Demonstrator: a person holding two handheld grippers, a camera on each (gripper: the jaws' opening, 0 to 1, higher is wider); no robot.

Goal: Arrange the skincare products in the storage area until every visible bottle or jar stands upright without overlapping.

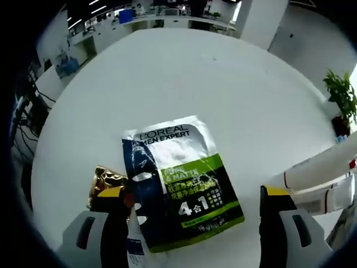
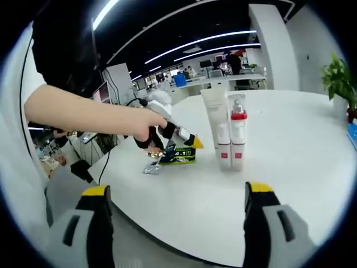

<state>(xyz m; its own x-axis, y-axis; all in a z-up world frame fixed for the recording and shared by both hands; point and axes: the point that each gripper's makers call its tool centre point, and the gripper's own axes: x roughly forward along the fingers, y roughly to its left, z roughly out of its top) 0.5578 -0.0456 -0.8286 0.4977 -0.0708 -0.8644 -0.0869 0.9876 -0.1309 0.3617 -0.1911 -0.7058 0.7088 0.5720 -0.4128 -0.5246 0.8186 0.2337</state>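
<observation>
In the left gripper view, a gold packet (image 1: 106,183) lies at lower left beside the left jaw, touching a flat L'Oréal sachet (image 1: 181,181) at lower centre on the white table (image 1: 184,78). The left gripper (image 1: 192,209) is spread wide, holding nothing.

In the right gripper view, the right gripper (image 2: 175,209) is likewise spread and empty; a hand (image 2: 142,125) works left of centre, and a white tube (image 2: 213,111) and two red-banded bottles (image 2: 231,137) stand upright at centre.

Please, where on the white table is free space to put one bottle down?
Table is bare right of the standing bottles and in front of them, toward the right tool. Crowded left of them: green sachet, gold packet, left tool.
</observation>
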